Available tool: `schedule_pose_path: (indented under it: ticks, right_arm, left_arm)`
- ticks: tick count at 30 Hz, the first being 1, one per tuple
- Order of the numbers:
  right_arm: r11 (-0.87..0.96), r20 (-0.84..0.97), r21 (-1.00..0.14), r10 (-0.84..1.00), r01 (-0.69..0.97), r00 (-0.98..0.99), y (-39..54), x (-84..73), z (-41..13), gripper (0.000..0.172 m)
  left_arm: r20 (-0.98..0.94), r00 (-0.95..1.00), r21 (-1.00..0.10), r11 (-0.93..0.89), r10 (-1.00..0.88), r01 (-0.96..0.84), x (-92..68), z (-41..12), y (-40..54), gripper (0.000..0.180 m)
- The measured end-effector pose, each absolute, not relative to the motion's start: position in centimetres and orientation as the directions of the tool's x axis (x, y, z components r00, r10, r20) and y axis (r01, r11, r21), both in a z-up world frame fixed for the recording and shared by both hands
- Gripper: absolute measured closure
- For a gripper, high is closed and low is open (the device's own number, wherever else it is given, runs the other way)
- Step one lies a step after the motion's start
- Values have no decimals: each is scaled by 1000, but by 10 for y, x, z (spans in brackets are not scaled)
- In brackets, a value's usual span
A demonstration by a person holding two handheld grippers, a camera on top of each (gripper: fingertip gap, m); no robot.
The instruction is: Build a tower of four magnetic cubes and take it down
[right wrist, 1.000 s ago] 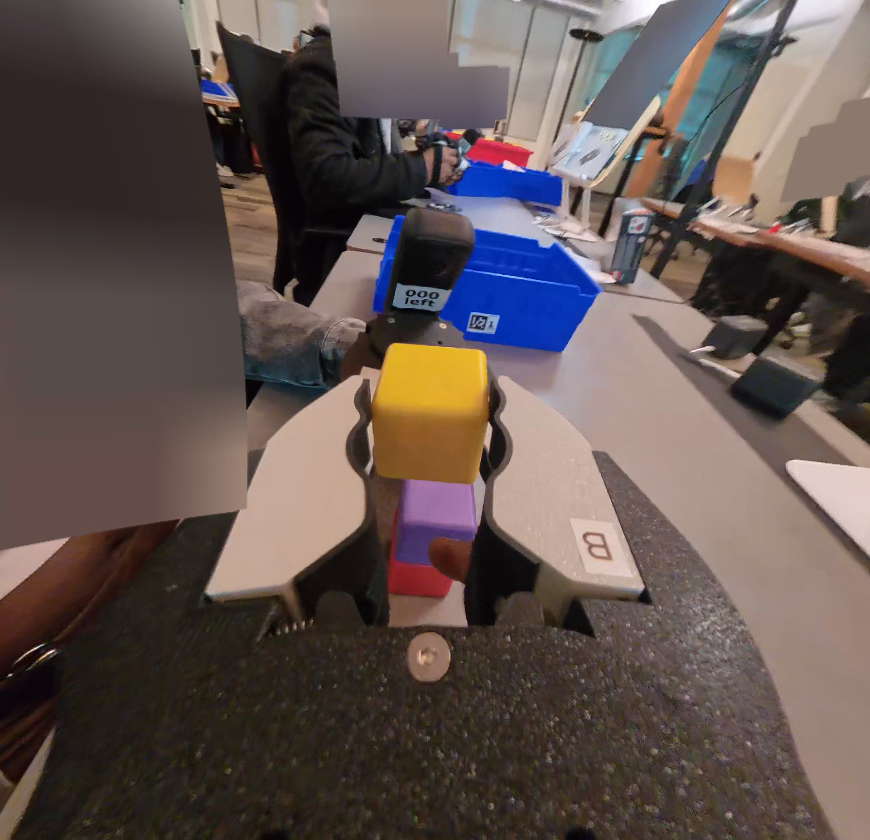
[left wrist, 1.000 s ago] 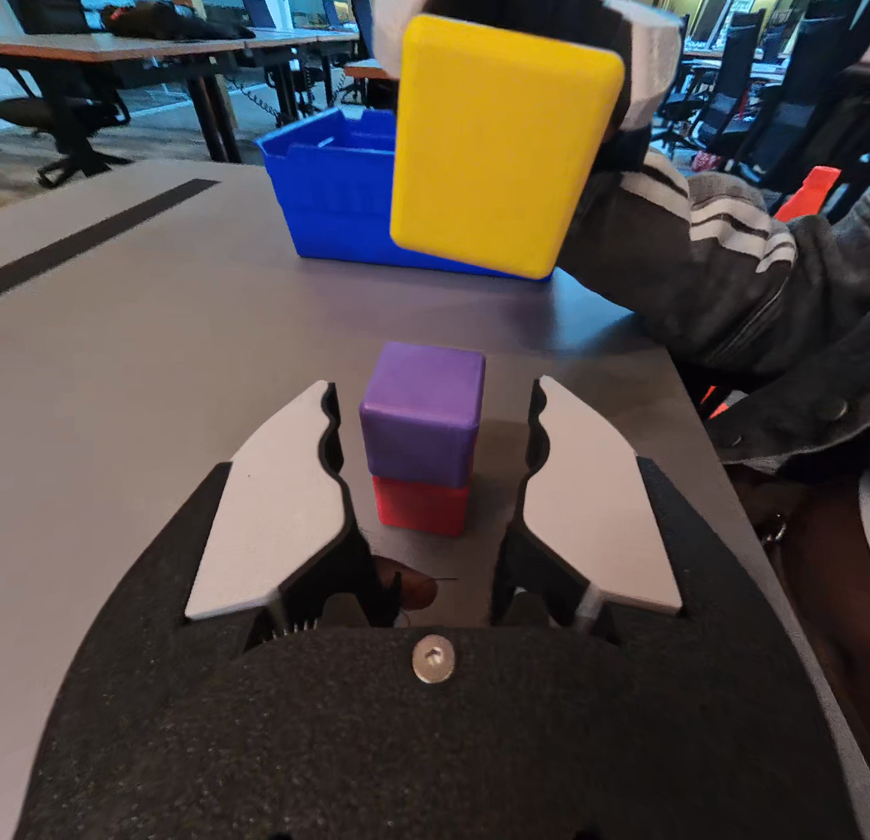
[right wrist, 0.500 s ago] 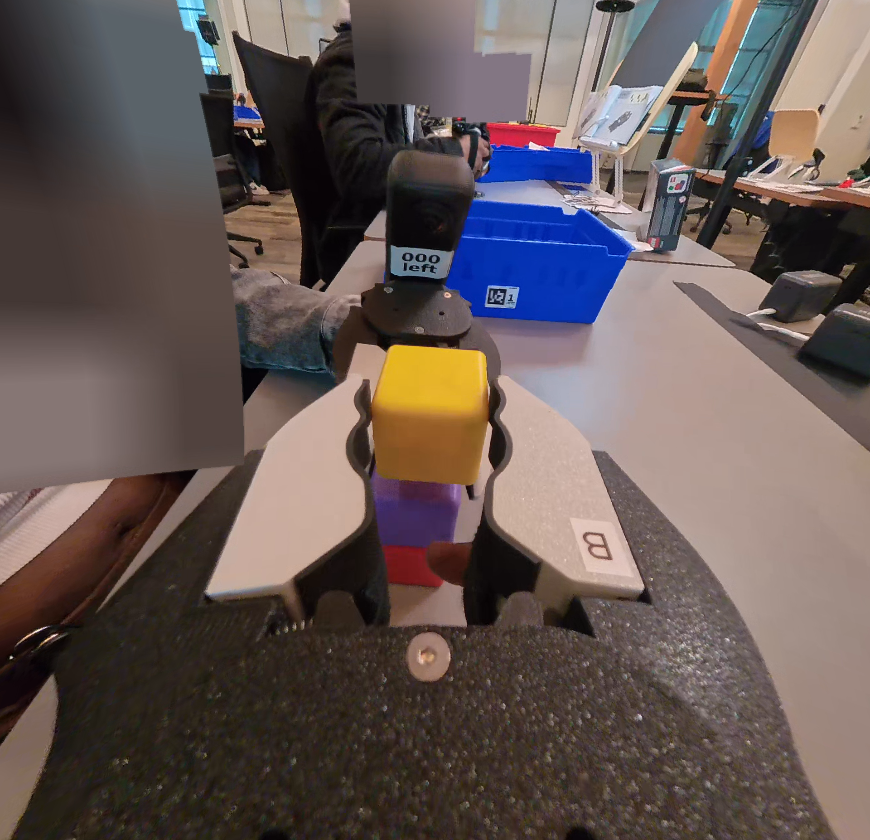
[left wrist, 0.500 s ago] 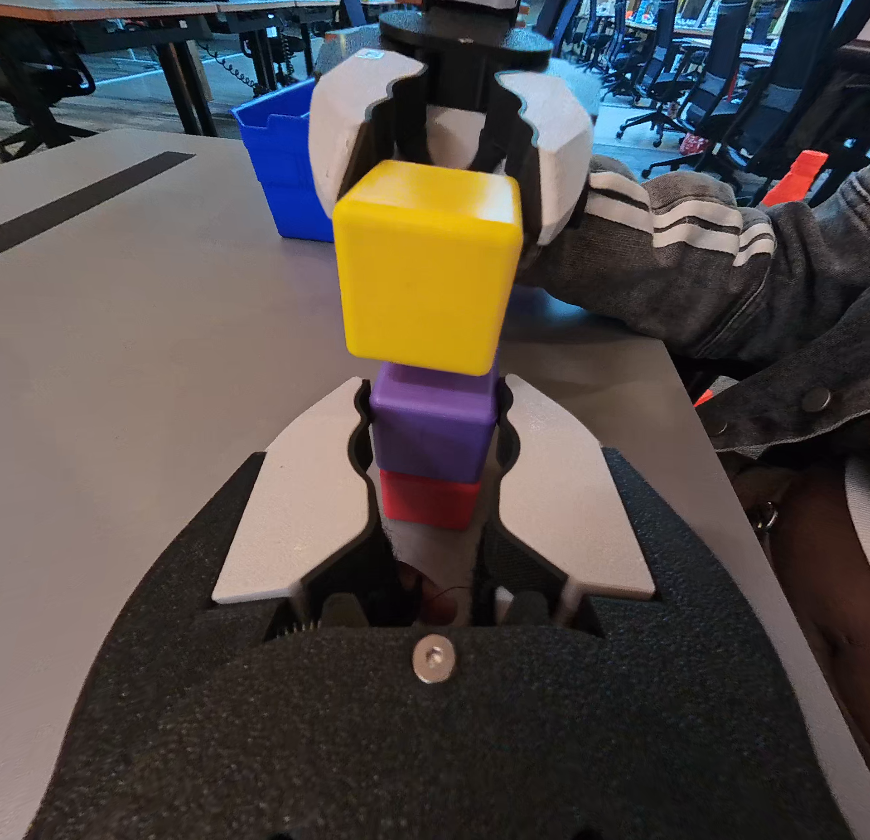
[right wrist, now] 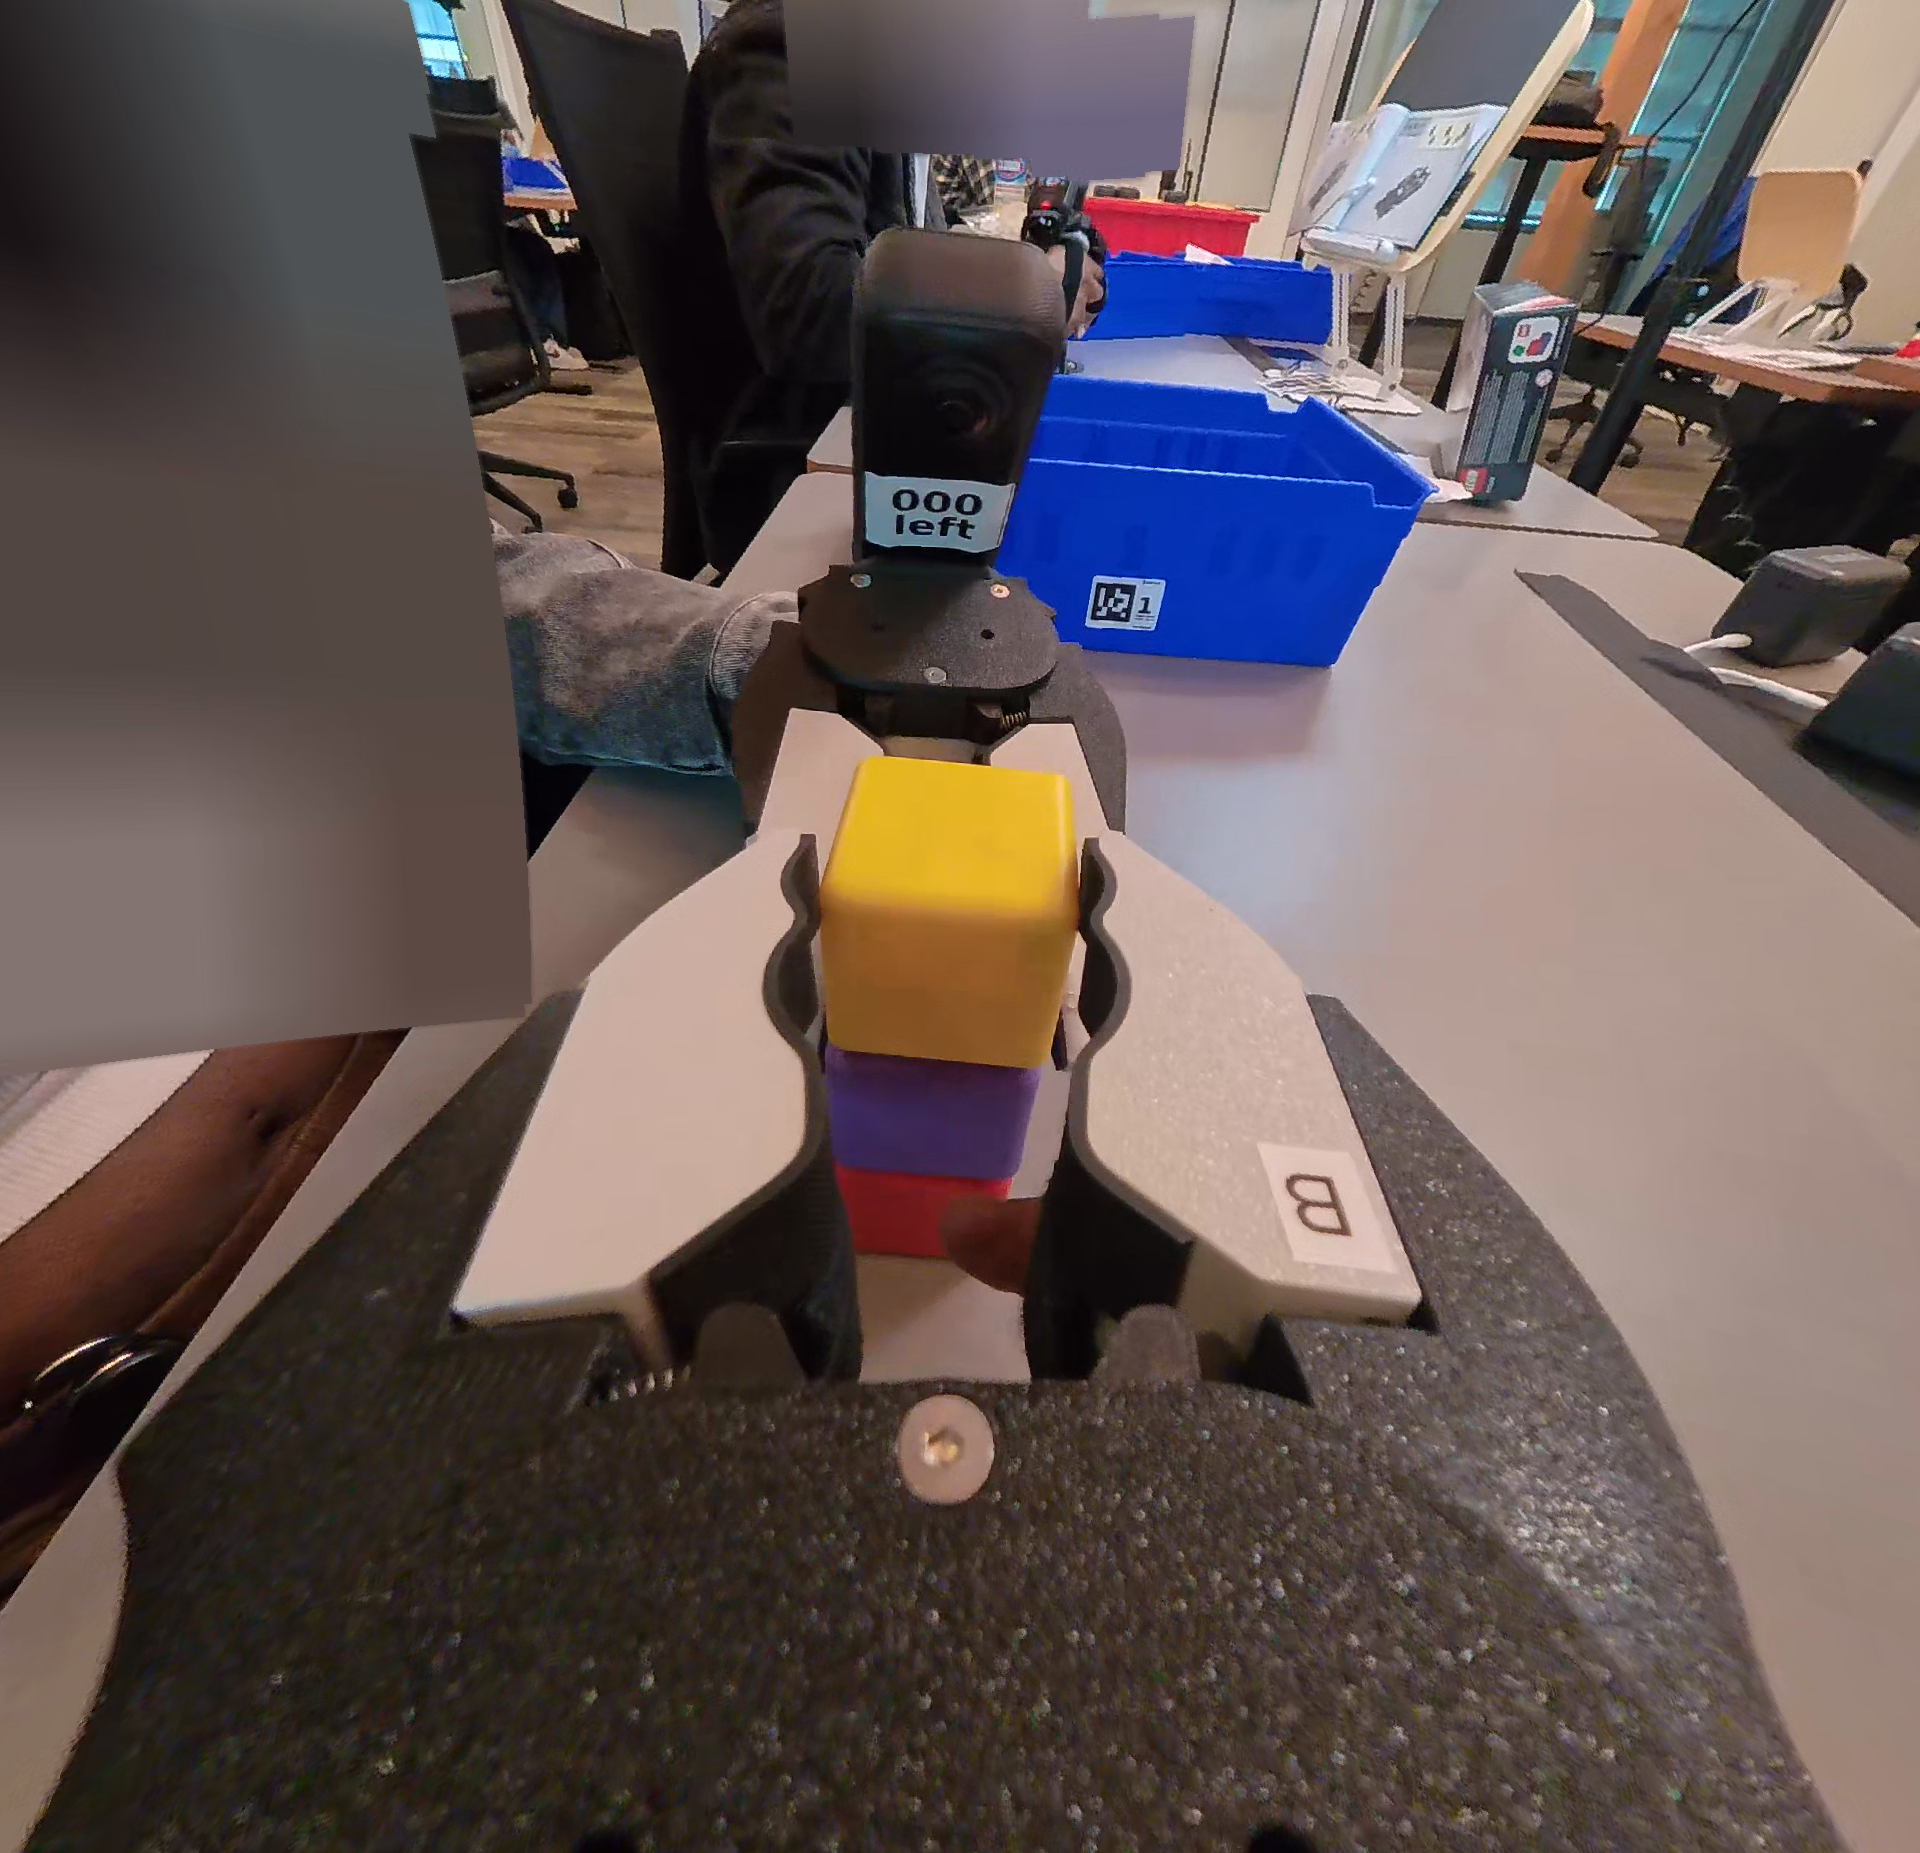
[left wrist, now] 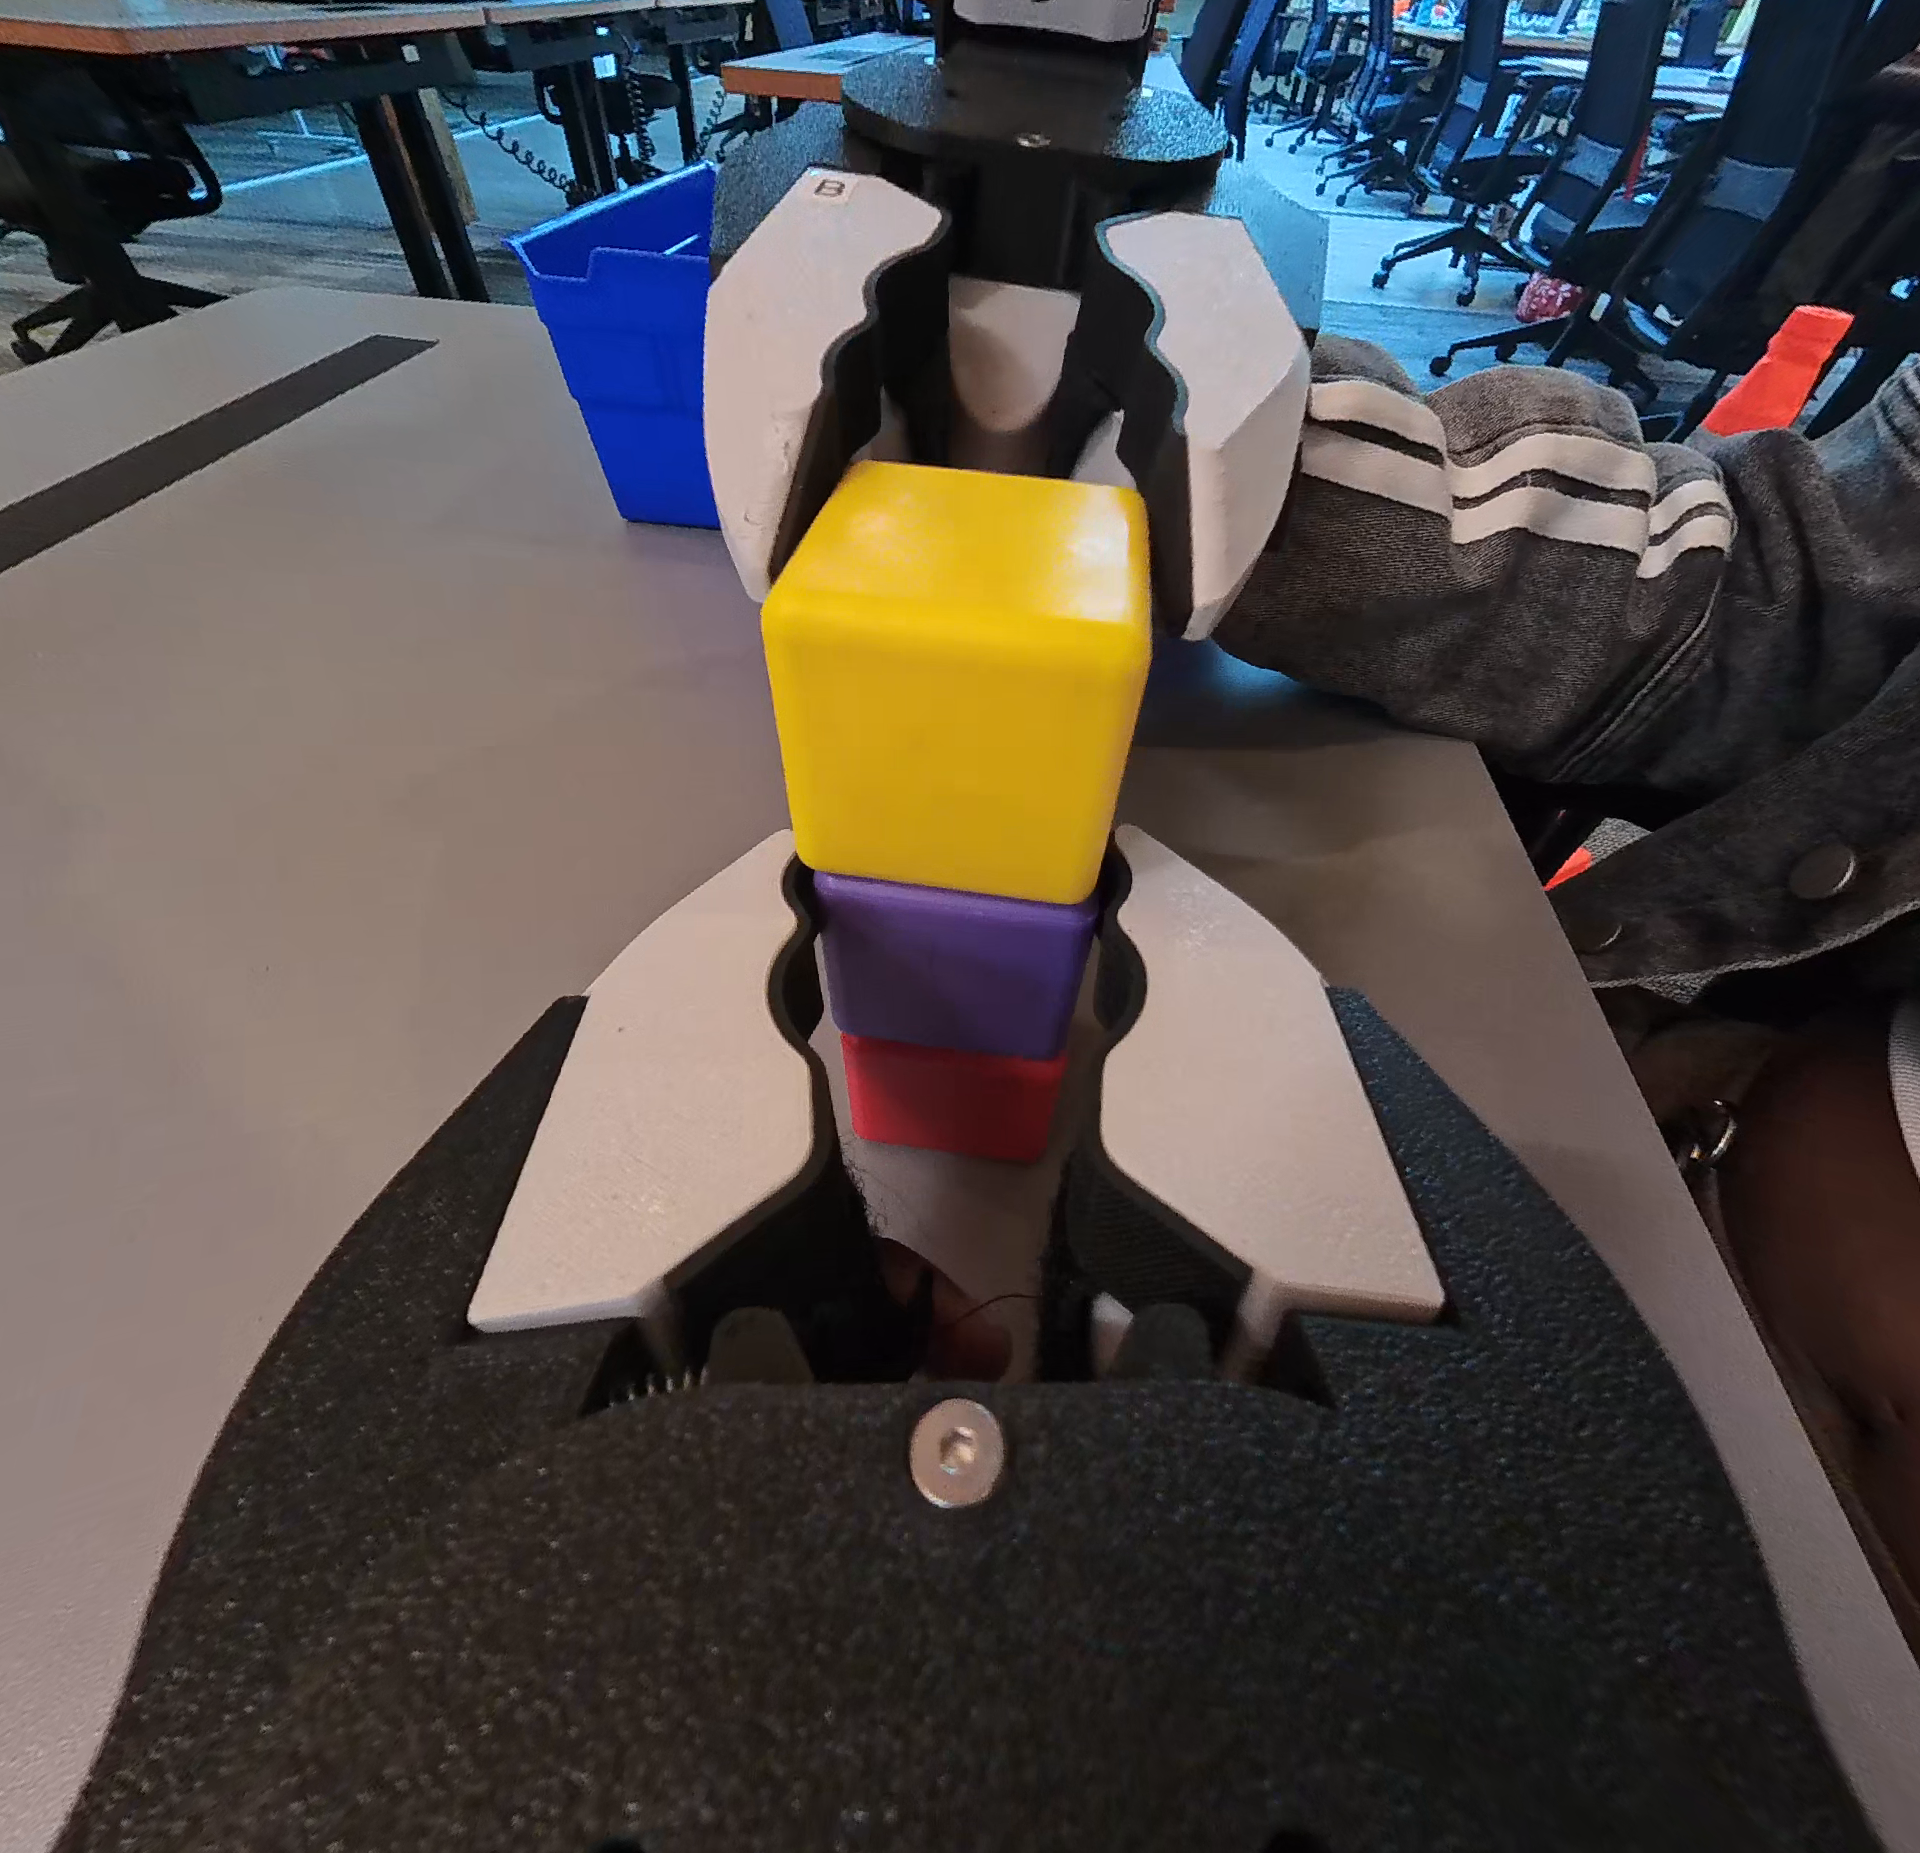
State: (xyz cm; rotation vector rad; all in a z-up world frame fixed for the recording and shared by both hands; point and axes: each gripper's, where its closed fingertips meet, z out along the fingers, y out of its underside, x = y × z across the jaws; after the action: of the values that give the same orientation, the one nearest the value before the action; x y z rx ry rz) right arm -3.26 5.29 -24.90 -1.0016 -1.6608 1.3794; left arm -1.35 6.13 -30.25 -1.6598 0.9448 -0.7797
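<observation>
A stack stands on the grey table (left wrist: 364, 764): a red cube (left wrist: 951, 1107) at the bottom, a purple cube (left wrist: 951, 967) on it, a yellow cube (left wrist: 951, 691) on top. My left gripper (left wrist: 954, 899) is shut on the purple cube, its pads pressed on both sides. My right gripper (right wrist: 945, 889) is shut on the yellow cube (right wrist: 945, 920), which rests on the purple cube (right wrist: 930, 1117) above the red cube (right wrist: 899, 1211). The two grippers face each other; the right one shows in the left wrist view (left wrist: 997, 515), and the left one shows behind the stack in the right wrist view (right wrist: 935, 754).
A blue bin (right wrist: 1216, 525) stands on the table behind the stack; it also shows in the left wrist view (left wrist: 634, 369). A person's sleeve (left wrist: 1558, 577) lies along the right table edge. Black devices (right wrist: 1808, 608) sit at the far right. Office chairs and desks fill the background. One gripper's finger ends stand about 5 centimeters off the other's.
My left gripper closed on the purple cube. My right gripper lowered the yellow cube onto the purple cube and still holds it.
</observation>
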Motion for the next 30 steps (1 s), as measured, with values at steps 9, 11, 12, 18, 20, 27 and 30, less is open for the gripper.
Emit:
schedule_pose_path:
  ticks: [9, 11, 12, 18, 20, 27, 30]
  right_arm:
    - [118, 59, -988, 890, 102, -453, 53, -33, -249, 124]
    - [129, 69, -986, 894, 108, -442, 53, -33, -249, 124]
    - [133, 72, -985, 896, 109, -438, 54, -33, -249, 124]
    - [148, 89, -982, 905, 113, -415, 54, -33, -249, 124]
    - [141, 82, -984, 904, 111, -420, 54, -33, -249, 124]
    - [129, 66, -985, 901, 119, -429, 54, -33, -250, 123]
    - [137, 91, -987, 908, 84, -409, 56, -33, -247, 117]
  left_arm:
    - [48, 475, -963, -166, -879, -210, -14, -303, 62, 131]
    - [47, 475, -964, -165, -879, -210, -14, -303, 62, 131]
    - [46, 476, -964, -165, -878, -211, -14, -303, 62, 131]
    - [46, 476, -964, -164, -878, -211, -14, -303, 62, 131]
    - [46, 475, -964, -164, -879, -211, -14, -303, 62, 131]
    - [46, 476, -964, -164, -878, -210, -14, -303, 62, 131]
    - [60, 470, -963, -175, -881, -206, -14, -303, 62, 130]
